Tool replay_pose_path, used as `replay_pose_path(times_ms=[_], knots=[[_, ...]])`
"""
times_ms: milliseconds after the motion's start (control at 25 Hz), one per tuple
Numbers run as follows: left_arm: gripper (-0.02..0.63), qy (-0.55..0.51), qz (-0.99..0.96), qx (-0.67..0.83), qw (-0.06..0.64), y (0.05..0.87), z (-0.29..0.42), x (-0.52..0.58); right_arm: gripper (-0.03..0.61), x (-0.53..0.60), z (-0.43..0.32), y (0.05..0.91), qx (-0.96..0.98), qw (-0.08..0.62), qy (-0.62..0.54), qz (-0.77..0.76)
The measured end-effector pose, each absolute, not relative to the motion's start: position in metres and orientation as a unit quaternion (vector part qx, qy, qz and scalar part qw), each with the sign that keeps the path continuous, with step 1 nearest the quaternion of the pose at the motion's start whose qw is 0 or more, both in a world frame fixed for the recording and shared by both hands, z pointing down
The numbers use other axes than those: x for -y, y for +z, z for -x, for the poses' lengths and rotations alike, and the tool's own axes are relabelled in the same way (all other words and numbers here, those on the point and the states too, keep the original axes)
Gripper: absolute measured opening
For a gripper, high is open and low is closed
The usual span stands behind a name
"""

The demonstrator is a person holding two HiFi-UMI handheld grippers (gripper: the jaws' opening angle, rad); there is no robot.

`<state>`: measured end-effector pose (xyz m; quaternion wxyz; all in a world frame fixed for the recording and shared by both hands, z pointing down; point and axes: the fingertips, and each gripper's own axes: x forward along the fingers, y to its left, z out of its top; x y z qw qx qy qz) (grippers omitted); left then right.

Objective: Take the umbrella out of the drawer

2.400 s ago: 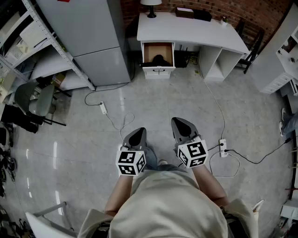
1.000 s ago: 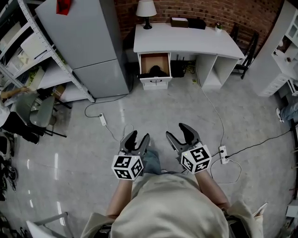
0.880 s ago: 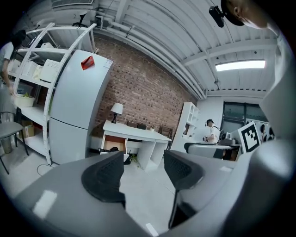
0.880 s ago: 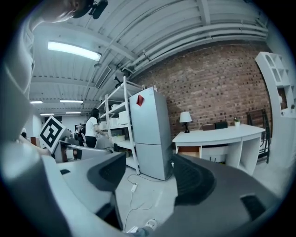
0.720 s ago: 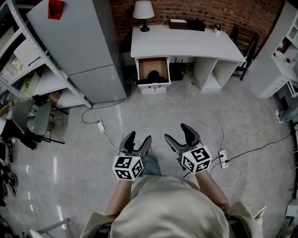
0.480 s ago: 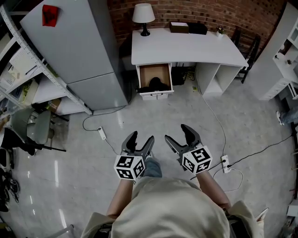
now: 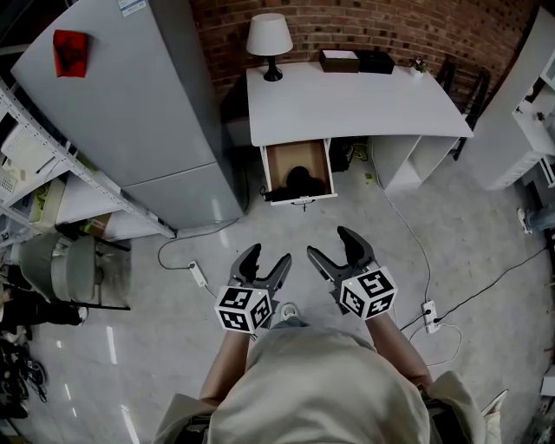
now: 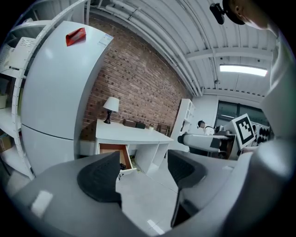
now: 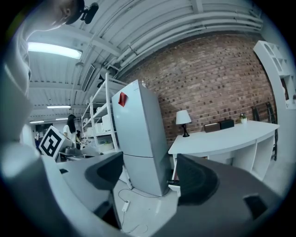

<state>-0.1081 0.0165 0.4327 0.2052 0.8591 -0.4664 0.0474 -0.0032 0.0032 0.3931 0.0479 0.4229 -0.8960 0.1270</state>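
The fingers (image 8: 99,178) of the left gripper (image 7: 267,257) are spread, with only bare floor (image 7: 347,225) showing in the gap. The right gripper (image 7: 329,244) also has its fingers spread, wider than the left's, and nothing is between them. Both grippers are held side by side in front of the person's body, near each other but apart. They point a little below level toward the surface (image 7: 347,104), each with its marker cube (image 7: 244,309) at the back and a forearm running into a light-coloured top.

The pale floor just ahead of the fingers carries a white power strip (image 7: 198,275) with its cable on the left, and a second cable trails off to the right.

Further out, an open drawer (image 7: 299,199) is pulled out under the left end of the white surface. The umbrella (image 7: 299,180) lies inside it as a dark shape near the drawer's front, well apart from both grippers.

A lamp (image 7: 269,36) stands at the far left corner of the surface, and two dark boxes (image 7: 357,61) sit along its far edge. A brick wall (image 7: 390,26) runs behind. A tall grey refrigerator (image 7: 130,113) with a red item (image 7: 71,48) on its top stands just left of the surface. Metal shelving (image 7: 52,186) stands further left, and white shelving (image 7: 520,113) stands to the right.
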Motion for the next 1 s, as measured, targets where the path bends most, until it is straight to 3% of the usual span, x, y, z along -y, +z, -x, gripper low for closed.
replay_pose_path(times_ms=[480, 1000], knots=[[0.31, 0.077, -0.869, 0.439, 0.215, 0.455, 0.142, 0.074, 0.342, 0.072, 0.037, 0.403, 0.888, 0.047, 0.137, -0.436], [0.31, 0.144, -0.873, 0.4, 0.237, 0.522, 0.106, 0.162, 0.341, 0.147, 0.016, 0.454, 0.884, 0.065, 0.18, -0.426]])
